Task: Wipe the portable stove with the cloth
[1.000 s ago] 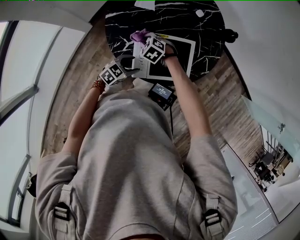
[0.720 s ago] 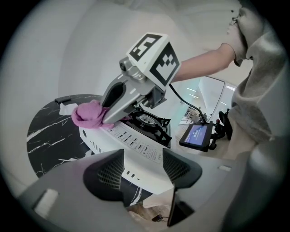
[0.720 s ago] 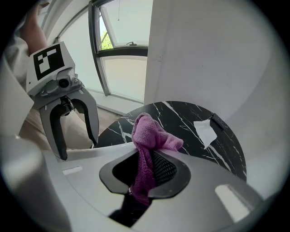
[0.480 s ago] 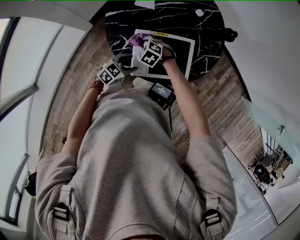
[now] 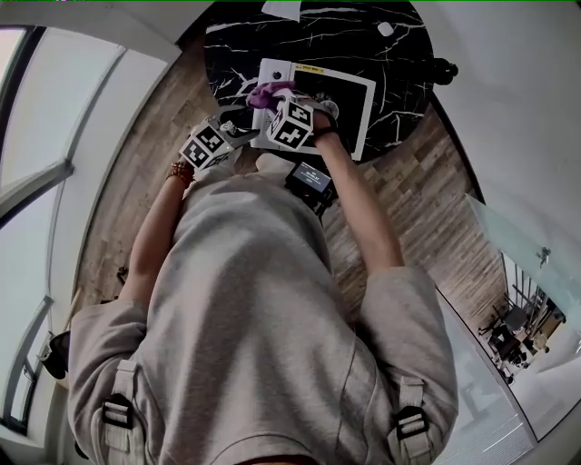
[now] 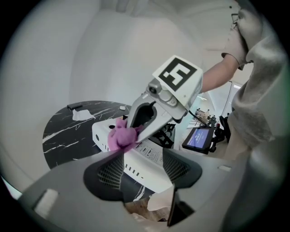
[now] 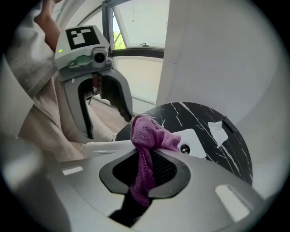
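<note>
The white portable stove (image 5: pixel 349 86) with its black top sits on the round black marble table (image 5: pixel 227 54). My right gripper (image 5: pixel 277 102) is shut on the purple cloth (image 5: pixel 269 93) and points steeply down at the stove's left part, near the knob (image 7: pixel 184 148). In the right gripper view the cloth (image 7: pixel 147 149) bunches out between the pads over the stove (image 7: pixel 199 140). My left gripper (image 6: pixel 142 170) is open, with the near corner of the stove (image 6: pixel 145 163) between its fingers. The left gripper view also shows the right gripper (image 6: pixel 136 131) pressing the cloth (image 6: pixel 120 138) on the stove.
A small device with a lit screen (image 5: pixel 310 177) hangs at the person's chest, just off the table's near edge. Scraps of white paper (image 5: pixel 281 9) lie at the table's far side. Wooden floor (image 5: pixel 427 173) surrounds the table, and a window (image 7: pixel 136 27) is behind.
My right gripper has drawn the cloth along the stove's left part toward the person. The left gripper has stayed at the stove's near corner.
</note>
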